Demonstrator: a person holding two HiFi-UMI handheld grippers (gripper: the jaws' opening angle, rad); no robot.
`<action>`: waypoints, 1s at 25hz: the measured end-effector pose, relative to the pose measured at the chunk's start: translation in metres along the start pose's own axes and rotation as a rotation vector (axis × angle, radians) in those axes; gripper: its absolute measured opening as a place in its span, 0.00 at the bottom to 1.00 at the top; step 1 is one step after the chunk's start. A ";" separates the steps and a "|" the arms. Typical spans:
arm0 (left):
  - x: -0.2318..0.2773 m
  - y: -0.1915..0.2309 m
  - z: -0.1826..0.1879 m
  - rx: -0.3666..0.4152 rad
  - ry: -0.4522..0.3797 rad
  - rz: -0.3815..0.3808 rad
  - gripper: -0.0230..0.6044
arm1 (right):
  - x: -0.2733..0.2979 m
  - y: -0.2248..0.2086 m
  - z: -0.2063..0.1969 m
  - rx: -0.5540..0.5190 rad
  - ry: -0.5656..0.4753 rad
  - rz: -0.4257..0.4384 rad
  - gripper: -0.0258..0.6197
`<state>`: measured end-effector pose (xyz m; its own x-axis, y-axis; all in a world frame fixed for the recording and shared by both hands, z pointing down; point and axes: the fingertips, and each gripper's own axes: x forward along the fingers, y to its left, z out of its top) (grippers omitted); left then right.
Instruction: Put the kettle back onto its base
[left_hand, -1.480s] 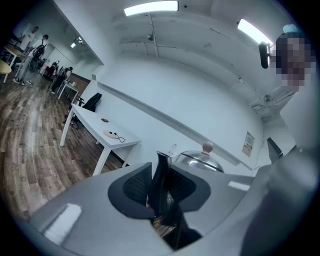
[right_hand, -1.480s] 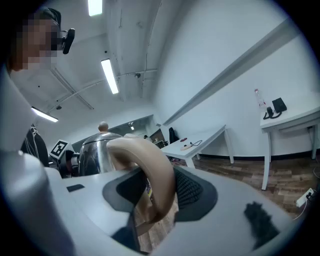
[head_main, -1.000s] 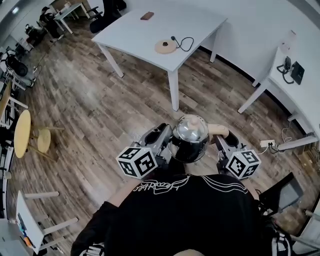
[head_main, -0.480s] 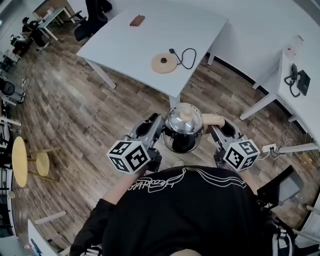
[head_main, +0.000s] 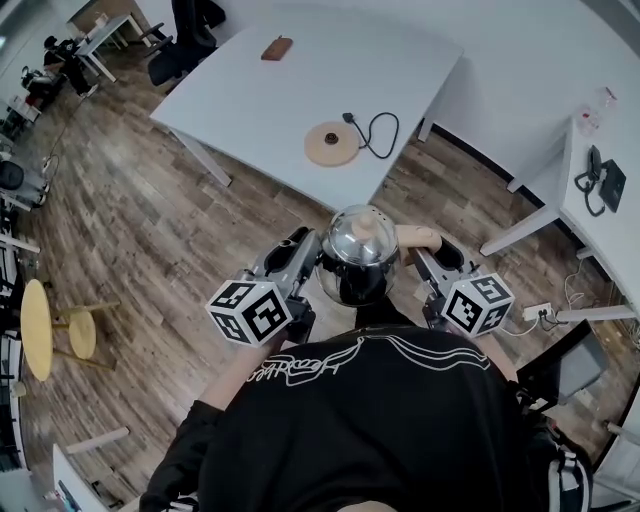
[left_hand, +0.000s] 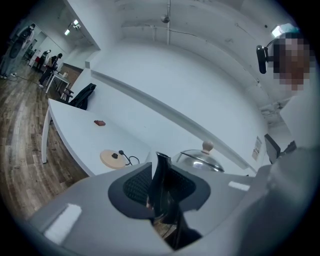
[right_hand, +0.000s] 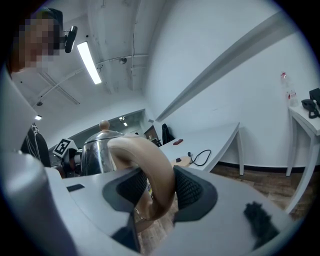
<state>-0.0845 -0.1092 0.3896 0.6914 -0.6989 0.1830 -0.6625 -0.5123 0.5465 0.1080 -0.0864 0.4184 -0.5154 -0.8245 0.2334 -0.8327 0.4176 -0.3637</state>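
A steel kettle (head_main: 358, 262) with a knobbed lid hangs in the air in front of me, carried between both grippers. My left gripper (head_main: 316, 254) is shut on its dark spout (left_hand: 162, 186). My right gripper (head_main: 416, 256) is shut on its tan curved handle (right_hand: 150, 165). The round tan base (head_main: 331, 143) lies on the white table (head_main: 250, 95) ahead of the kettle, its black cable (head_main: 378, 130) curling to the right. The base (left_hand: 114, 157) also shows in the left gripper view and, small, the base (right_hand: 184, 161) shows in the right gripper view beyond the handle.
A small brown object (head_main: 277, 47) lies at the table's far side. A second white desk with a phone (head_main: 607, 185) stands at the right, a black chair (head_main: 178, 52) behind the table, a round yellow stool (head_main: 35, 315) at the far left. Wooden floor lies between me and the table.
The kettle and both grippers have come forward toward the white table, so its near corner and the base now lie closer. Both grips are unchanged.
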 end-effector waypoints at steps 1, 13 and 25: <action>0.004 0.004 0.003 0.003 0.000 0.001 0.16 | 0.007 -0.002 0.002 -0.001 0.001 0.005 0.30; 0.091 0.085 0.046 -0.018 -0.006 0.100 0.16 | 0.132 -0.066 0.031 -0.005 0.067 0.096 0.30; 0.172 0.161 0.107 0.034 -0.030 0.113 0.15 | 0.248 -0.111 0.071 -0.076 0.090 0.171 0.30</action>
<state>-0.1031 -0.3656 0.4220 0.6034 -0.7674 0.2167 -0.7452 -0.4459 0.4959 0.0871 -0.3644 0.4529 -0.6634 -0.7034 0.2552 -0.7429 0.5787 -0.3364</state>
